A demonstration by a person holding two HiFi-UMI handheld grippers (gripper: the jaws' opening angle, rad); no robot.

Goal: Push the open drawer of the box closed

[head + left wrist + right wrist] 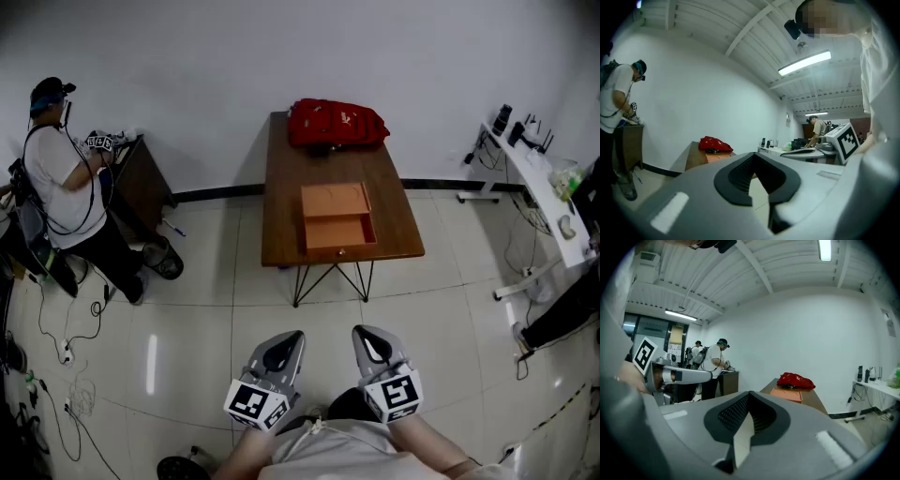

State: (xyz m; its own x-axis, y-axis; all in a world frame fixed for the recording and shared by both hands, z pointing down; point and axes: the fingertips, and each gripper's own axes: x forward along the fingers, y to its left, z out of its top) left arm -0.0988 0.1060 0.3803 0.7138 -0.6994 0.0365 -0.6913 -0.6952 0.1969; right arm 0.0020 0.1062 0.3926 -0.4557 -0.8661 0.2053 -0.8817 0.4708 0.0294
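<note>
An orange box (pixel 335 200) lies on a brown wooden table (pixel 281 187), its drawer (pixel 339 232) pulled out toward the table's near edge. Both grippers hang low over the tiled floor, close to the body and well short of the table. The left gripper (pixel 286 339) and the right gripper (pixel 367 335) are both shut and hold nothing. From the left gripper (pixel 754 157), the box (pixel 717 157) is far off, just past the jaw tips. From the right gripper (pixel 749 394), the box (pixel 786 394) is also distant, to the right of the tips.
A red bag (pixel 336 123) lies at the table's far end, behind the box. At the left, a person (pixel 66 187) stands at a dark cabinet (pixel 141 183), with cables (pixel 66 347) on the floor nearby. A white desk (pixel 544 197) runs along the right side.
</note>
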